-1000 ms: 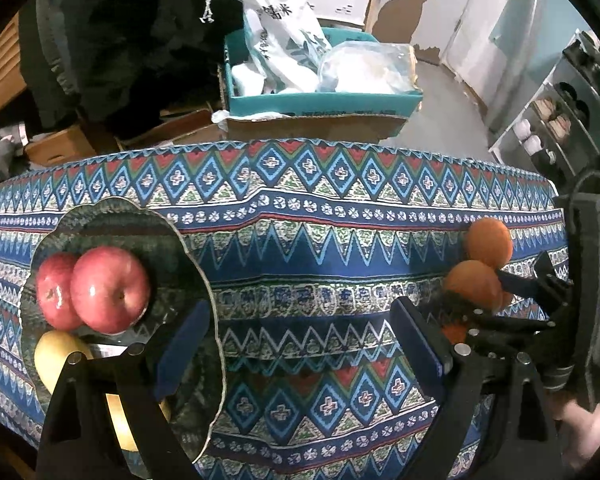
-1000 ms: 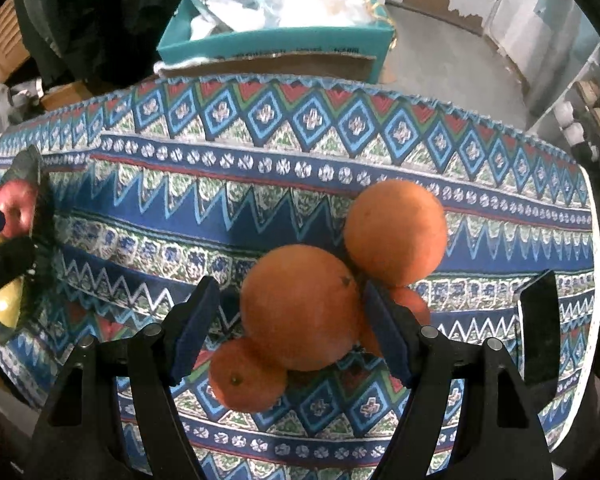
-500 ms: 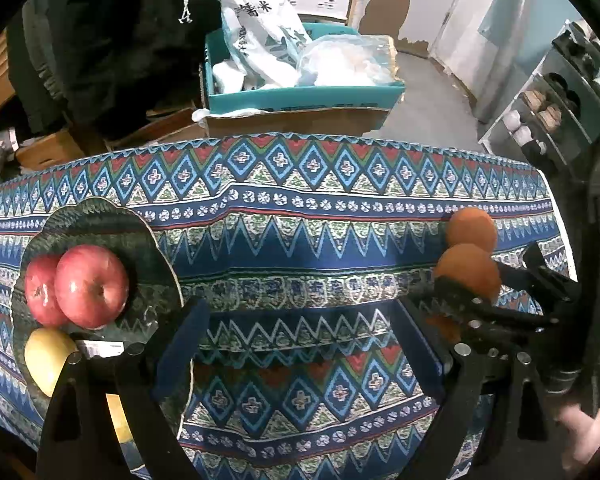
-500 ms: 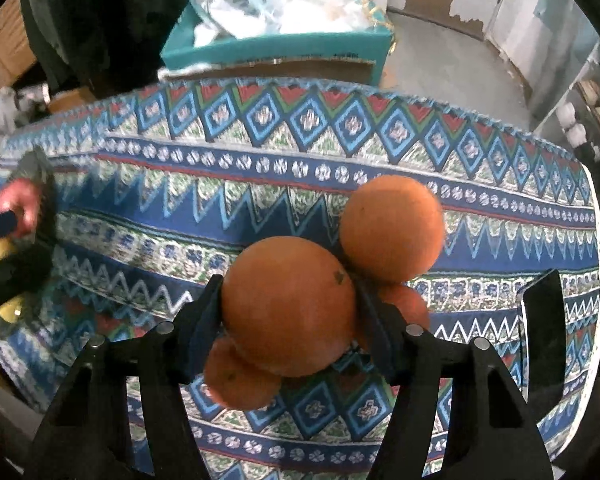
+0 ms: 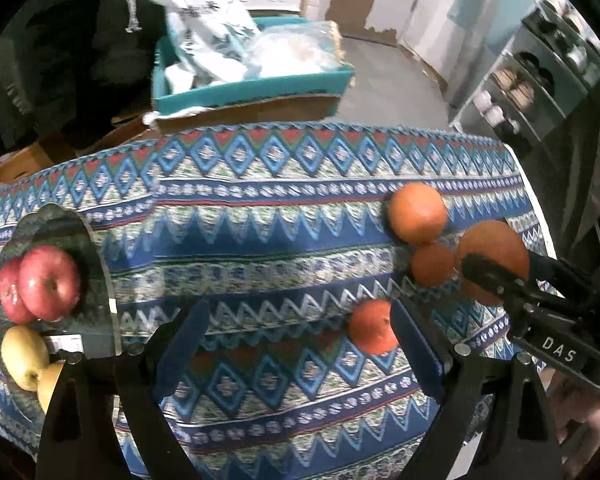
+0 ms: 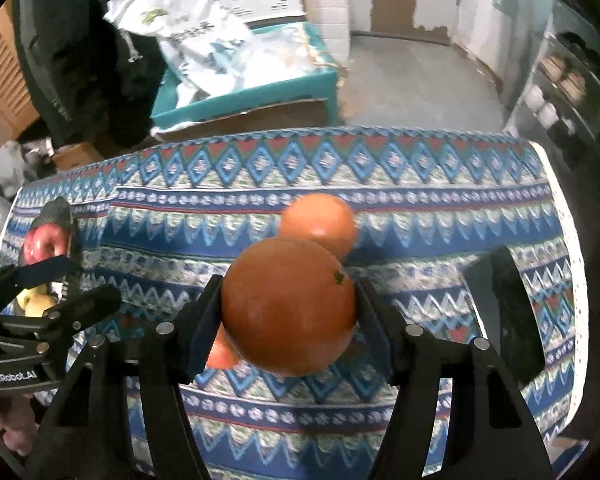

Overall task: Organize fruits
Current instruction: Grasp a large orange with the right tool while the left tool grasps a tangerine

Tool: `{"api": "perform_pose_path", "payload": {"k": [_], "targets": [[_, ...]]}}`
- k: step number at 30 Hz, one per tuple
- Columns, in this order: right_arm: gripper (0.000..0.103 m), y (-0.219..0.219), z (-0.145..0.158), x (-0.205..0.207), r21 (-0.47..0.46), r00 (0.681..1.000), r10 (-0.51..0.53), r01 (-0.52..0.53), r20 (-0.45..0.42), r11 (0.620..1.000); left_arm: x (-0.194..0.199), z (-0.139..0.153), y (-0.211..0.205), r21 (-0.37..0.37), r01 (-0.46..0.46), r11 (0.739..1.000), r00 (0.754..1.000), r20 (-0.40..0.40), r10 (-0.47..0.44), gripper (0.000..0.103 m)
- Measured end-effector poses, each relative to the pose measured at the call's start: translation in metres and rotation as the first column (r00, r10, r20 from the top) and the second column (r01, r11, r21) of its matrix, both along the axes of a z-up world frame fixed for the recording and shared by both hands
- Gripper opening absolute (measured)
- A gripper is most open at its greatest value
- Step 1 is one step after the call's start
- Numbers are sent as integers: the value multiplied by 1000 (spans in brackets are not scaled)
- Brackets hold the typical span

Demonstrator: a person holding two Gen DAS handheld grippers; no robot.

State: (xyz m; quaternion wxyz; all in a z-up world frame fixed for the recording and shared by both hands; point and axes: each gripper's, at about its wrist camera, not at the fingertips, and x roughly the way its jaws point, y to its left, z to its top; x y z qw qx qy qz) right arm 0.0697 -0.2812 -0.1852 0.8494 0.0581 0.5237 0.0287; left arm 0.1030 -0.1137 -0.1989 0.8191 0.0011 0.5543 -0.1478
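Observation:
My right gripper (image 6: 288, 312) is shut on a large orange (image 6: 288, 306) and holds it above the patterned tablecloth; it also shows in the left wrist view (image 5: 494, 258). Three more oranges lie on the cloth: a big one (image 5: 417, 213), a small one (image 5: 432, 264) and another small one (image 5: 372, 327). My left gripper (image 5: 296, 344) is open and empty, just left of that last orange. A dark glass plate (image 5: 96, 240) at the left holds two red apples (image 5: 48, 282) and yellow apples (image 5: 22, 354).
The table's far edge (image 5: 300, 126) drops to a floor with a teal box (image 5: 252, 92) full of white bags. Shelving (image 5: 540, 80) stands at the right. A dark flat object (image 6: 504, 312) lies on the cloth at the right.
My right gripper has lifted the large orange clear of the pile. My left gripper has shifted right, so the plate sits farther left and the small oranges show.

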Motion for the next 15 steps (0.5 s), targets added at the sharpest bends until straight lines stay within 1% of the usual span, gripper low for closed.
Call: {"api": "perform_pose_path", "payload": {"k": [6, 15], "targets": [[64, -27, -9, -16, 4, 999, -47, 47, -13, 999, -3, -20, -27, 5, 39, 999, 998, -49, -39, 93], [64, -54, -27, -27, -3, 995, -87, 87, -46, 996, -11, -45, -55, 57, 94, 994, 992, -86, -89, 93]]}}
